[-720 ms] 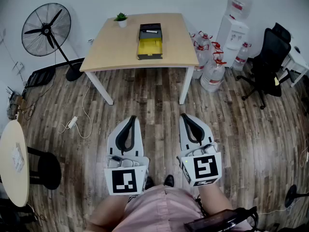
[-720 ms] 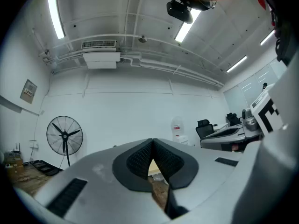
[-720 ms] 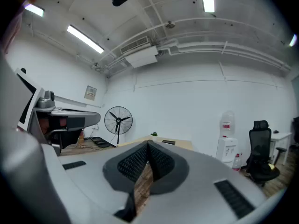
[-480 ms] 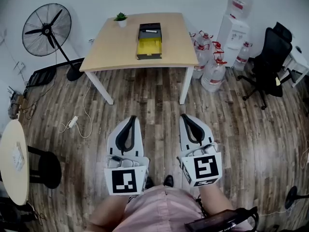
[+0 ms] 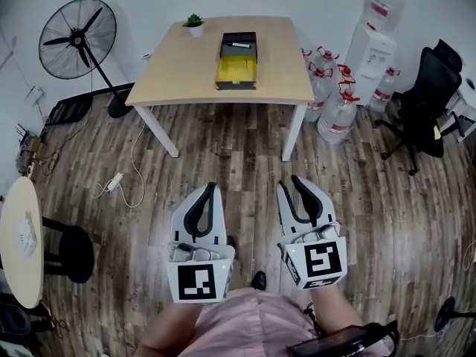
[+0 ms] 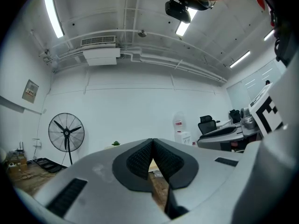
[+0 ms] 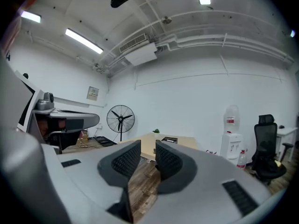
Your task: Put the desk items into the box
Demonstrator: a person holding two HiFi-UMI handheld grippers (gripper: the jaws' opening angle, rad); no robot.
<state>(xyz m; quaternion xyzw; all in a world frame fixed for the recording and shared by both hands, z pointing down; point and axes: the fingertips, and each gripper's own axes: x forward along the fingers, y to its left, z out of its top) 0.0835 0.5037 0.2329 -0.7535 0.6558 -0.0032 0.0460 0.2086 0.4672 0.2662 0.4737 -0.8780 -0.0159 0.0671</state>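
Note:
Far ahead on the wooden desk (image 5: 178, 73) lies a long box (image 5: 238, 62), its near half yellow inside, its far half black with a small white item (image 5: 239, 45) in it. A small potted plant (image 5: 194, 24) stands at the desk's back left. Both grippers hang low over the floor, well short of the desk. The left gripper (image 5: 210, 187) (image 6: 152, 141) is shut with its tips touching and nothing held. A narrow gap shows between the jaws of the right gripper (image 5: 288, 183) (image 7: 148, 148), which is open and empty. In the right gripper view the desk (image 7: 148, 143) and box (image 7: 169, 139) lie ahead.
A standing fan (image 5: 74, 39) is left of the desk. Large water bottles (image 5: 335, 110), a water dispenser (image 5: 370, 50) and a black office chair (image 5: 424, 99) stand to its right. At near left are a round table (image 5: 15, 236), a black stool (image 5: 71, 255) and floor cables (image 5: 115, 188).
The head view has shifted slightly, so the desk and both grippers sit a little further right in the picture. The grippers keep the same side-by-side pose over the floor.

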